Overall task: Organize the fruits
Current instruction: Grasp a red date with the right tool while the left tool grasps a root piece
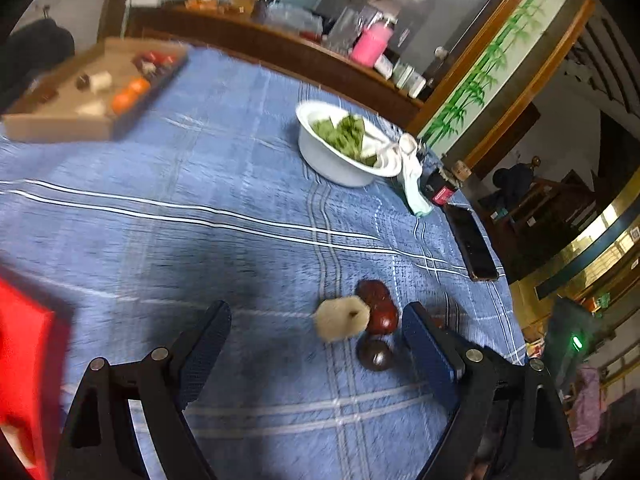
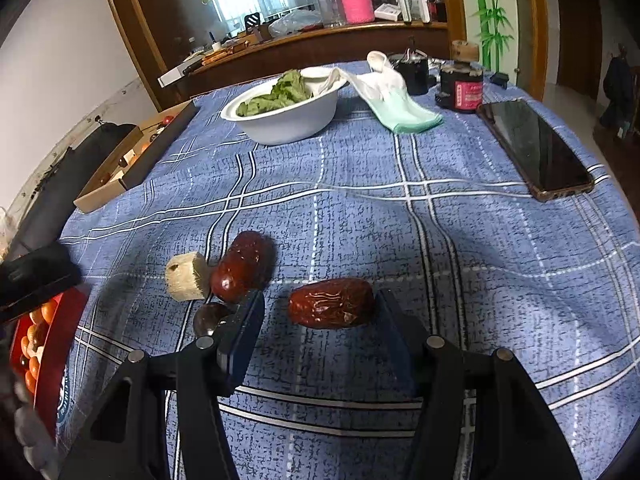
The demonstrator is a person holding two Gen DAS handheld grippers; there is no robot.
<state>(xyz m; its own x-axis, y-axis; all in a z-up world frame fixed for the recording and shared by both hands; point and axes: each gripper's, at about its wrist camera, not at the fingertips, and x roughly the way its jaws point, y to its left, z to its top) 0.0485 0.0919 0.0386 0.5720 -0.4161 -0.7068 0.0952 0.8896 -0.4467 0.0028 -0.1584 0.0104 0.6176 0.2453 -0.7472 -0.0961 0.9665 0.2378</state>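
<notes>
In the right wrist view a wrinkled red date [image 2: 331,308] lies on the blue checked cloth between the fingers of my open right gripper [image 2: 320,320]. To its left lie two more red dates [image 2: 244,266], a pale cylindrical piece [image 2: 186,276] and a small dark round fruit [image 2: 210,318]. In the left wrist view my left gripper [image 1: 316,332] is open and empty above the cloth, with the pale piece [image 1: 342,318], the red dates [image 1: 378,306] and the dark fruit [image 1: 374,354] just ahead between its fingers. A red container [image 2: 52,344] with oranges sits at the left.
A white bowl [image 2: 288,120] of green leaves stands at the back. A white and green cloth [image 2: 394,98], a dark jar [image 2: 460,84] and a black phone [image 2: 536,148] lie at the right. A cardboard box [image 2: 136,156] with small items sits at the far left.
</notes>
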